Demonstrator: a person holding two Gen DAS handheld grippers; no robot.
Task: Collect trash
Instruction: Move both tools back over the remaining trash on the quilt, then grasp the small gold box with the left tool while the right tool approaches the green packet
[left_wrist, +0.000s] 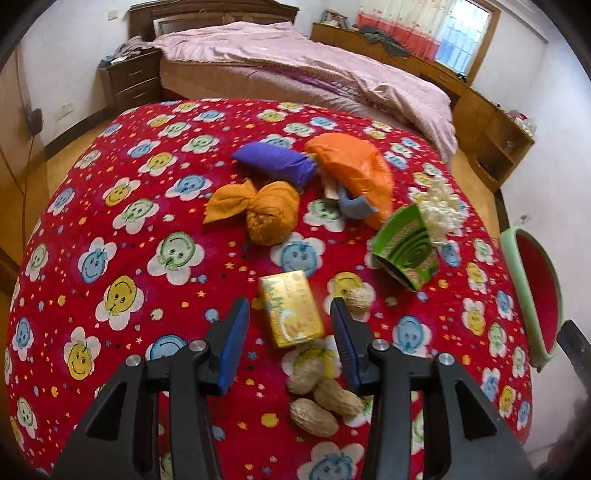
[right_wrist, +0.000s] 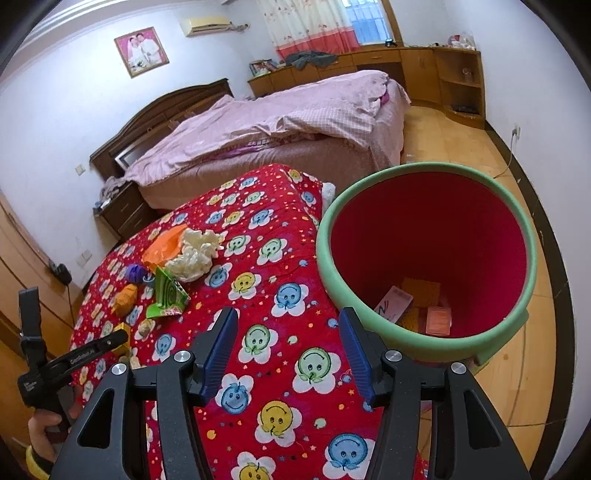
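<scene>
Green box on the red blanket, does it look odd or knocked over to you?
Yes. The green box lies tipped on its side on the red blanket, its open end facing the crumpled white paper that touches it. Nearby, peanut shells lie scattered loose beside the yellow packet.

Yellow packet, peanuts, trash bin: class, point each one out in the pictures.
yellow packet (left_wrist: 291, 309), left wrist view, middle of its top face.
peanuts (left_wrist: 314, 417), left wrist view, nearest shell.
trash bin (right_wrist: 424, 345), right wrist view, green near rim.

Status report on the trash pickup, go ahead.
Left tongs open, straddling the yellow packet. Right tongs open, empty, beside the bin. Peanut shells close under the left tongs.
</scene>
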